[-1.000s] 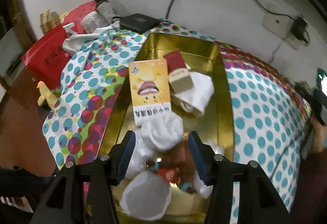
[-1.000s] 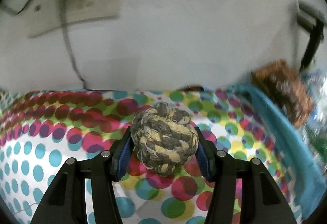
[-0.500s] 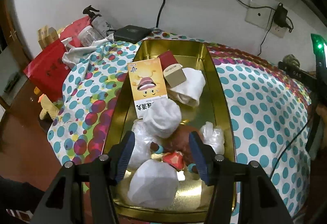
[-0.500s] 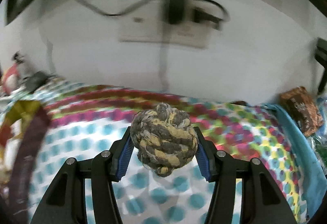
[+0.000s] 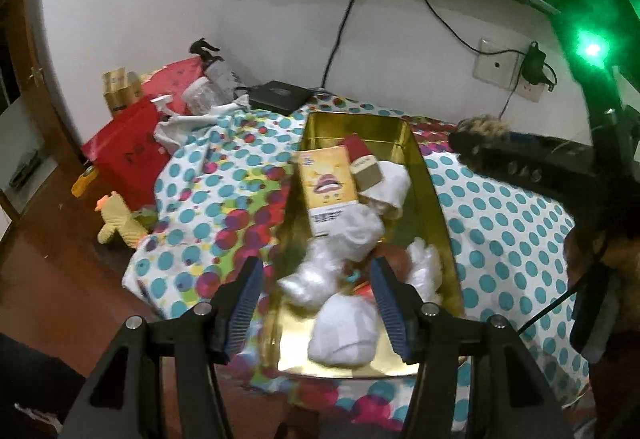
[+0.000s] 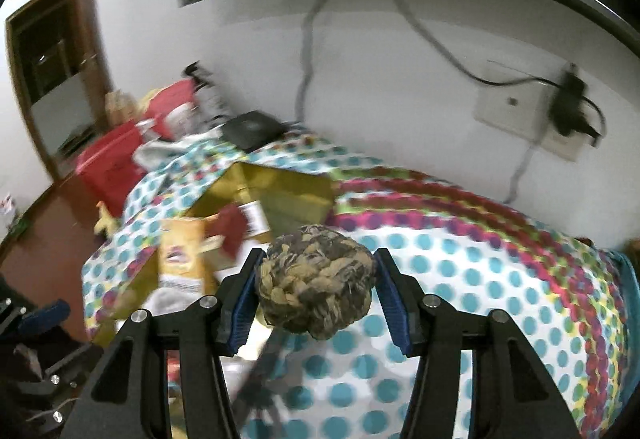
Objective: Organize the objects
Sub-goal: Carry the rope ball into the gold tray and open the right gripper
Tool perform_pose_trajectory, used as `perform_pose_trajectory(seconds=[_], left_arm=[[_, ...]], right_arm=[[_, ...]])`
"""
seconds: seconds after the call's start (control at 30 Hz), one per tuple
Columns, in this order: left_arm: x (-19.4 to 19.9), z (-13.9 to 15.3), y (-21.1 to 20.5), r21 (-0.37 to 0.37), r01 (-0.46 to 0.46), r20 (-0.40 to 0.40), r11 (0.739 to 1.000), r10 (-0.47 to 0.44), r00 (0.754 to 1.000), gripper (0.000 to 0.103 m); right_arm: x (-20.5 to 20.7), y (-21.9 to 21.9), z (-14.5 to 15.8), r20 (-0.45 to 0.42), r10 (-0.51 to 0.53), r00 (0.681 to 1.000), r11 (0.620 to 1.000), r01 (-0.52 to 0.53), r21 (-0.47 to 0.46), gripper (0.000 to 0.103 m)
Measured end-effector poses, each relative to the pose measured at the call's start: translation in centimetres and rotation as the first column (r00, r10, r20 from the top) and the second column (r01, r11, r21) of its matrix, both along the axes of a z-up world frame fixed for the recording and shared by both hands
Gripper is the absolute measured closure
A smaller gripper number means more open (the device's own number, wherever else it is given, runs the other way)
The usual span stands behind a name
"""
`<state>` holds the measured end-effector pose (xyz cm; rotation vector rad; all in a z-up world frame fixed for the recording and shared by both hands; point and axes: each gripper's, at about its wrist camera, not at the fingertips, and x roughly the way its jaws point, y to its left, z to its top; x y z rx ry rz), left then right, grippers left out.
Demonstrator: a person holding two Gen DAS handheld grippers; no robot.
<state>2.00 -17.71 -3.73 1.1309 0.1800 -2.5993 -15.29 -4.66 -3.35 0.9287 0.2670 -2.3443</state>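
Across the middle of the left wrist view, my left hand-held gripper [image 5: 316,303] hangs spread and empty over the long gold metal tin [image 5: 434,199], whose long axis runs up-frame.

Centre-frame in the right wrist view, my right hand-held gripper [image 6: 316,293] pinches the round braided rope ball [image 6: 316,285]; I'd release it low, over bare gold.

My left wrist view looks down from above the near end of the gold tin [image 5: 436,199], facing the far wall. My right wrist view sits right of it, angled left. Both share tin [image 6: 288,187], dotted cloth [image 5: 500,223], wall socket [image 5: 498,65].
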Motion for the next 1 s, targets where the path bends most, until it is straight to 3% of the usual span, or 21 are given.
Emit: perform_pose_trajectory(seconds=[0.27, 0.63, 1.0], left_arm=[[2.4, -0.1, -2.9, 0.008, -0.050, -0.008, 0.999, 0.050, 0.999, 0.046], [2.2, -0.8, -3.9, 0.027, -0.053, 0.003, 0.998, 0.053, 0.999, 0.046], [2.7, -0.5, -5.0, 0.008, -0.078, 0.010, 0.997, 0.078, 0.997, 0.046]], right_arm=[[1.8, -4.8, -1.6, 0.066, 0.076, 0.995, 0.996, -0.079, 0.042, 0.051], [1.5, -7.0, -3.9, 0.137, 0.057, 0.989, 0.992, -0.072, 0.100, 0.051], [1.8, -8.5, -5.7, 0.150, 0.042, 0.988, 0.986, -0.066, 0.156, 0.051]])
